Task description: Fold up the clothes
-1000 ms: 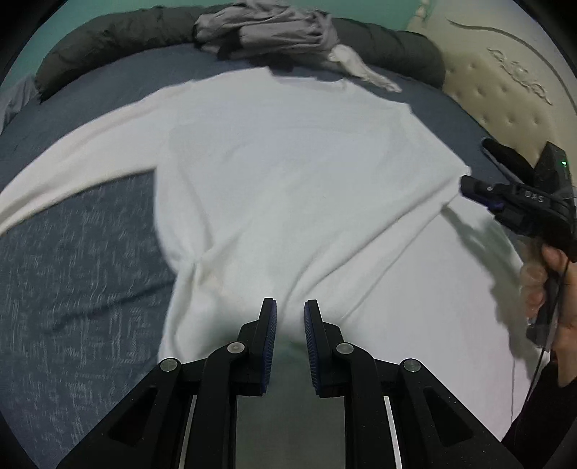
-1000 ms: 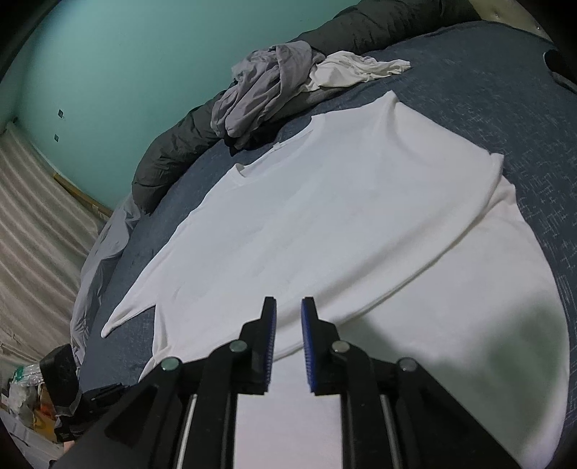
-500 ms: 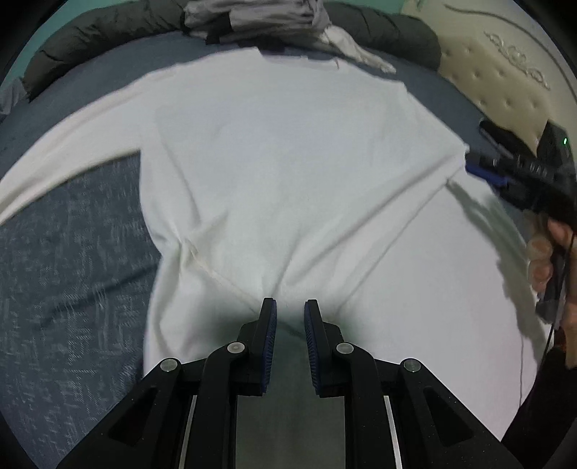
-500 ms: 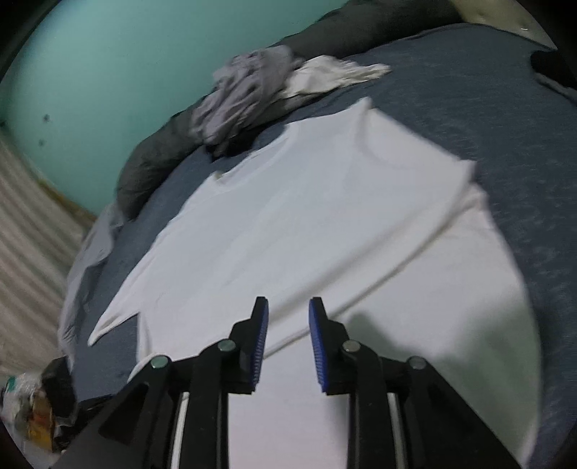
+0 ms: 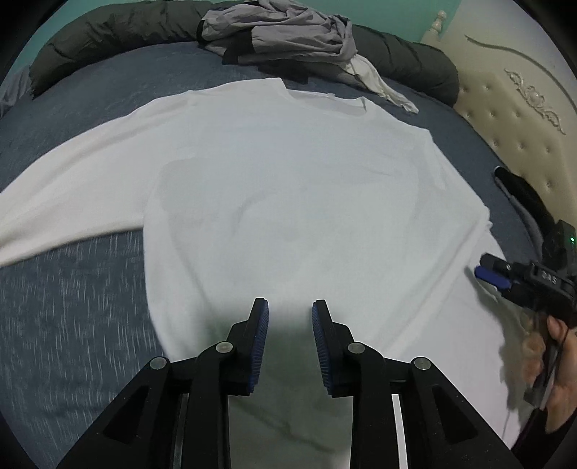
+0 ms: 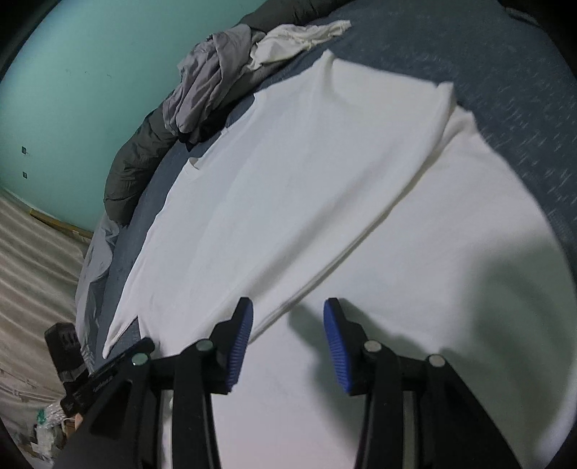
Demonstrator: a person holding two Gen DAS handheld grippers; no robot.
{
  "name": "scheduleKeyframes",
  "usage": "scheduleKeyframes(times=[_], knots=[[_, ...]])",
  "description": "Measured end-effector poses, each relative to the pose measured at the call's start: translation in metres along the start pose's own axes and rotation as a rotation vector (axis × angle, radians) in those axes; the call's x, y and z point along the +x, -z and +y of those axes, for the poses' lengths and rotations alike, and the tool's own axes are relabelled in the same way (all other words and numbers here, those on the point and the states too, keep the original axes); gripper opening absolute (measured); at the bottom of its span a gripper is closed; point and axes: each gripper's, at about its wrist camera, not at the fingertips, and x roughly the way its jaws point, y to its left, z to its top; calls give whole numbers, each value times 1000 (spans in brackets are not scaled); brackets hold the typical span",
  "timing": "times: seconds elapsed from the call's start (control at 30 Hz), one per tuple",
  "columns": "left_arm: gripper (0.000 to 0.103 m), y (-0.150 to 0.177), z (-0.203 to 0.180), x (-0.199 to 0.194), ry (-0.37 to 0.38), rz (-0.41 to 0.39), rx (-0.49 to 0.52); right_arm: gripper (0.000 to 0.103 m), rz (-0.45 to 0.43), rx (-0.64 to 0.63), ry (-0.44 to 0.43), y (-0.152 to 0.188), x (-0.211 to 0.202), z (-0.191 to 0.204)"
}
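White long-sleeved shirt (image 5: 288, 202) lies spread flat on the blue-grey bed cover (image 5: 72, 324), and we take it as our landmark. Its neckline points toward a dark rolled quilt (image 5: 108, 32) along the bed's far edge, where a crumpled grey garment (image 5: 281, 29) and a small white cloth (image 5: 382, 86) sit just beyond the collar. One sleeve stretches out across the cover to the shirt's left in the left wrist view; on the opposite side the sleeve is folded across, leaving a long diagonal crease (image 6: 378, 223) over the body.

Our left gripper (image 5: 290, 310) hovers over the shirt's lower hem, jaws opening, a modest gap between the blue pads, nothing between them; whether the tips touch the fabric we cannot tell. Our right gripper (image 6: 288, 306) is over the lower end of the diagonal crease, jaws opening wider than the left's, with the fold edge beneath the gap but not pinched. In the left wrist view it shows at the shirt's right edge (image 5: 505, 277), carried by a hand (image 5: 551, 353). A padded cream headboard (image 5: 523, 119) rises beyond that side.
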Motion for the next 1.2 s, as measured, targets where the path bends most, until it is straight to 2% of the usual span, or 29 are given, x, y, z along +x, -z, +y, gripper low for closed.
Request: scheduleKeyframes(times=[0.1,0.13,0.17,0.23,0.33,0.4,0.5,0.57,0.67,0.7,0.73,0.77,0.9,0.97,1.0,1.03,1.2], knots=[[27,-7,3,7,10,9,-13,41,8,15,-32,0,6,-1],[27,-9,4,10,15,12,-17,38,11,17,-41,-1,8,-2],[27,-10,5,12,22,15,-15,33,14,19,-50,-1,10,-3],[27,-11,5,15,27,22,-9,12,24,31,-75,-1,14,-5],[24,-11,6,20,30,30,-8,3,27,40,-91,0,17,-8],[11,-11,8,19,44,29,-20,1,15,62,-107,1,15,-12],[3,-13,9,15,41,16,-31,0,-1,83,-118,0,9,-16],[2,-12,12,14,44,13,-41,0,-4,80,-120,0,7,-15],[2,-11,13,13,50,14,-48,3,38,91,-127,0,16,-12],[2,-11,12,13,47,15,-45,13,48,105,-115,1,18,-12],[2,-13,10,16,47,15,-44,36,57,116,-111,2,20,-13],[2,-13,10,17,46,17,-43,40,55,118,-129,3,20,-11],[2,-13,11,20,43,27,-46,40,41,63,-93,2,24,2],[2,-12,11,21,38,32,-42,28,38,72,-84,3,29,0],[2,-12,10,23,34,34,-39,11,37,74,-81,3,31,-1],[2,-12,10,24,30,36,-36,3,36,79,-87,4,30,-2],[2,-12,10,28,25,43,-37,2,9,100,-115,5,17,-8]])
